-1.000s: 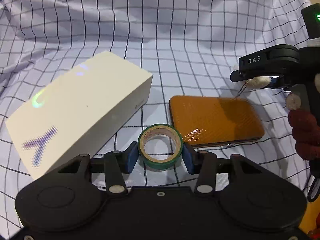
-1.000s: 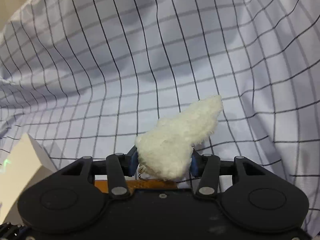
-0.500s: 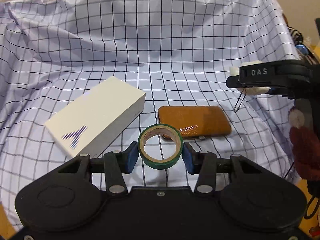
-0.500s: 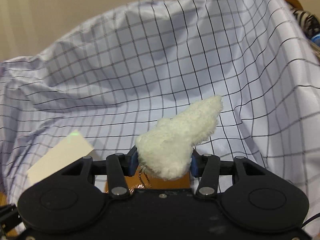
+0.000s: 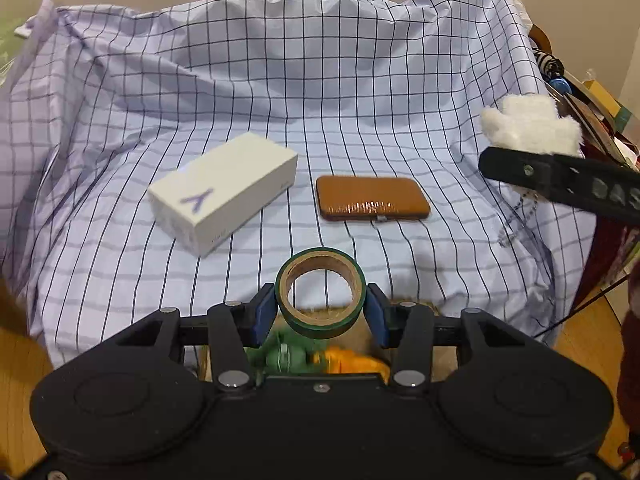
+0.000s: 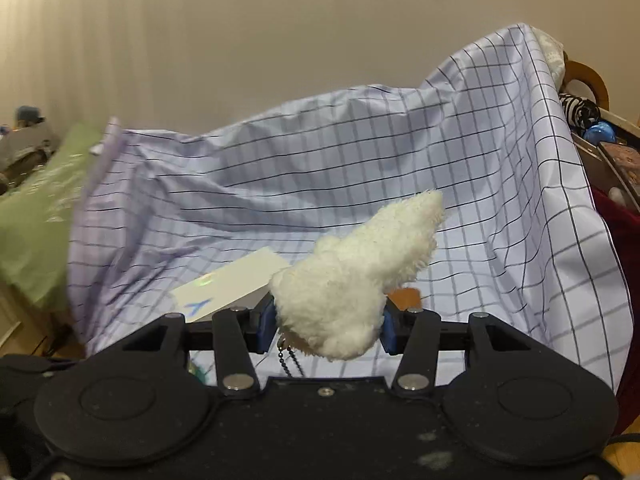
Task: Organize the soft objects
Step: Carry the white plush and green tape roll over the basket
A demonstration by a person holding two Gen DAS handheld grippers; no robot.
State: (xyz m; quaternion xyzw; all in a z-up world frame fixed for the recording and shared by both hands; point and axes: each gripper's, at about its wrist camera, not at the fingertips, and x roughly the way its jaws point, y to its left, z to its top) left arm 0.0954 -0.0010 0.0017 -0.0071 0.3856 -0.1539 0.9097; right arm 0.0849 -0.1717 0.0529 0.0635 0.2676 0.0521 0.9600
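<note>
Both grippers have pulled back from the checked cloth (image 5: pixel 320 92): left gripper (image 5: pixel 320 312) clamps the tape roll (image 5: pixel 320 292), right gripper (image 6: pixel 328 320) clamps the white plush (image 6: pixel 352 276), above some blurred soft things (image 5: pixel 316 358).

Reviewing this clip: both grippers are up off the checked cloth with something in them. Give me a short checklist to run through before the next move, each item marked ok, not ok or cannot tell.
1. Left gripper clamped on the tape roll: ok, pads press both sides.
2. Right gripper clamped on the white plush toy: ok, it bulges out between the pads.
3. Toy's bead chain hanging free: ok, it touches nothing.
4. White box and brown case lying apart on the cloth: ok.
5. Container below the left gripper ready to receive: cannot tell, only blurred green and orange shapes show.
6. Tape roll counts as soft: not ok, it looks rigid.
</note>
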